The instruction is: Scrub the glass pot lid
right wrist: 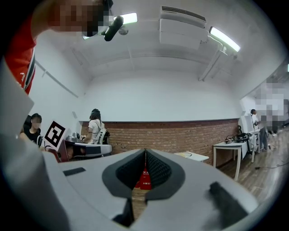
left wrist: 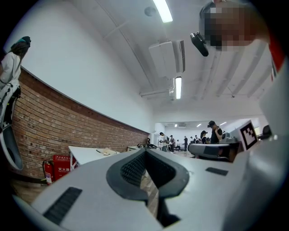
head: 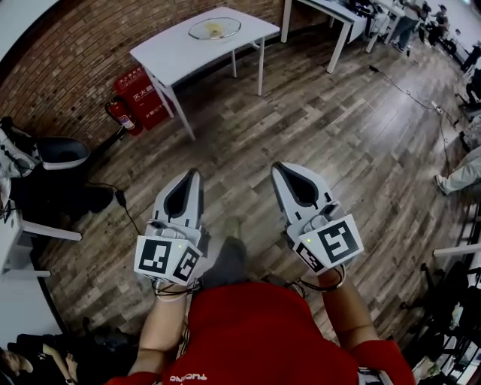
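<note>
The glass pot lid point(head: 214, 28) lies on a white table point(head: 173, 56) at the far side of the room, with something yellowish under or beside it. I stand well back from it on the wooden floor. My left gripper point(head: 192, 174) and right gripper point(head: 278, 167) are held side by side in front of my body, both shut and empty, tips pointing toward the table. In the left gripper view the table point(left wrist: 86, 154) with the lid point(left wrist: 106, 151) shows small and far off. In the right gripper view the table point(right wrist: 192, 156) sits beyond the closed jaws.
Red fire extinguishers and a red box point(head: 135, 98) stand against the brick wall left of the table. A black chair point(head: 64, 154) is at the left. More white tables point(head: 342, 15) and people are at the back right. A cable point(head: 406, 94) runs across the floor.
</note>
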Available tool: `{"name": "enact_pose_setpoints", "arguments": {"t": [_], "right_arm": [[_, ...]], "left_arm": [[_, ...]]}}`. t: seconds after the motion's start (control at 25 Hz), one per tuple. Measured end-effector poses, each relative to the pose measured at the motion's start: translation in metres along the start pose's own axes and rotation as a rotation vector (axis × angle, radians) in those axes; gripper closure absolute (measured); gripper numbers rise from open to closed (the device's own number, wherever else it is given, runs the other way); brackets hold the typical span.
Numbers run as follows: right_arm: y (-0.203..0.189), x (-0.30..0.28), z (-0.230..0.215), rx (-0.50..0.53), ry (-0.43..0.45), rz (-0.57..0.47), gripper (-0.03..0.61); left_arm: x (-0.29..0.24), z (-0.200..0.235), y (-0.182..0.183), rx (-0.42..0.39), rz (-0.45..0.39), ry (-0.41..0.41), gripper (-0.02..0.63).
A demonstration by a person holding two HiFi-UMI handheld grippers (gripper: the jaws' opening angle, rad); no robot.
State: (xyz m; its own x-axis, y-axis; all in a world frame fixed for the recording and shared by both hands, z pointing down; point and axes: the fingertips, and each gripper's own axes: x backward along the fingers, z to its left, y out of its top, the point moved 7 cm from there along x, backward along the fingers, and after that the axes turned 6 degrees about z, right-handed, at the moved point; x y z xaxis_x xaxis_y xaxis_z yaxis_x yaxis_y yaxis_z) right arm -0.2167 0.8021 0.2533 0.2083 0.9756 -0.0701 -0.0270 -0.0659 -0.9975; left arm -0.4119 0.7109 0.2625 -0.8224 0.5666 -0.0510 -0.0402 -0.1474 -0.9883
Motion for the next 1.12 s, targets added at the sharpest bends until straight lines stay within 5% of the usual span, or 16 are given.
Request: {"name": "enact_pose_setpoints", "arguments": {"t": [1.12], "right_arm": [[0.037, -0.281, -0.119, 0.064, -0.072, 0.009, 0.548]], "left_arm": [[-0.240, 0.226, 0.038, -0.012, -0.007, -0.062, 0.597]]}}
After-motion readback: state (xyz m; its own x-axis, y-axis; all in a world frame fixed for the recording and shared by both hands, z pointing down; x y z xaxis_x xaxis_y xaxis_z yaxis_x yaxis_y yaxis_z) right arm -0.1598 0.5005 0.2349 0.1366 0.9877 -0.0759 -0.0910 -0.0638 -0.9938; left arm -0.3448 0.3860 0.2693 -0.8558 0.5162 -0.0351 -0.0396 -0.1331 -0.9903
